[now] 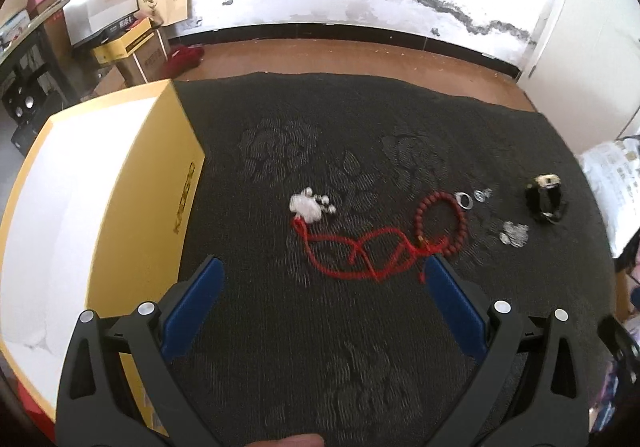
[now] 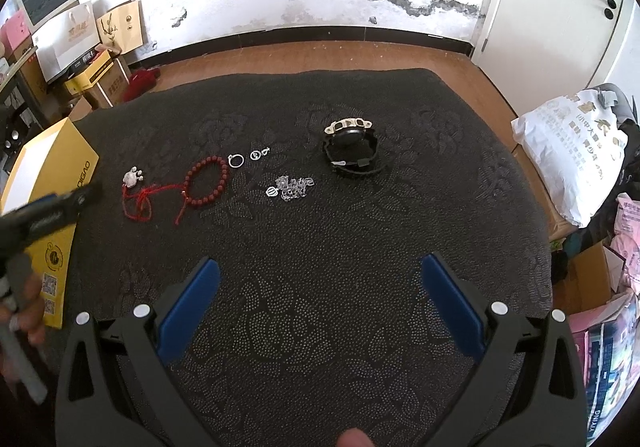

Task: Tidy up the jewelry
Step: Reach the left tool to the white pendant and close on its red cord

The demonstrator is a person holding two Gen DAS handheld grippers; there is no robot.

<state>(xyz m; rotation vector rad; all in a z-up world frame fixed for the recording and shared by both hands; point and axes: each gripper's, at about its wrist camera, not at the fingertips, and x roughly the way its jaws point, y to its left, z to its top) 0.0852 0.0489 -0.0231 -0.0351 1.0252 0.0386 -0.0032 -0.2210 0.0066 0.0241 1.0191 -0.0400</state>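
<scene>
1. I hold both hand-held grippers, left (image 1: 320, 267) and right (image 2: 320, 267), spread wide and empty.
2. The red cord (image 1: 360, 251) lies right of the box (image 1: 120, 207), touching the beads (image 1: 440, 223).
3. It may snag and drag them.

Both wrist views look forward and down, sharing the dark cloth (image 1: 360, 327), left nearer.

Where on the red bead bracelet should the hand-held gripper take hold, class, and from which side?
Grip the red bead bracelet on its far arc, away from the red cord tied at its near end. It lies flat as an open loop, so come from above, one finger inside the ring and one outside.
</scene>
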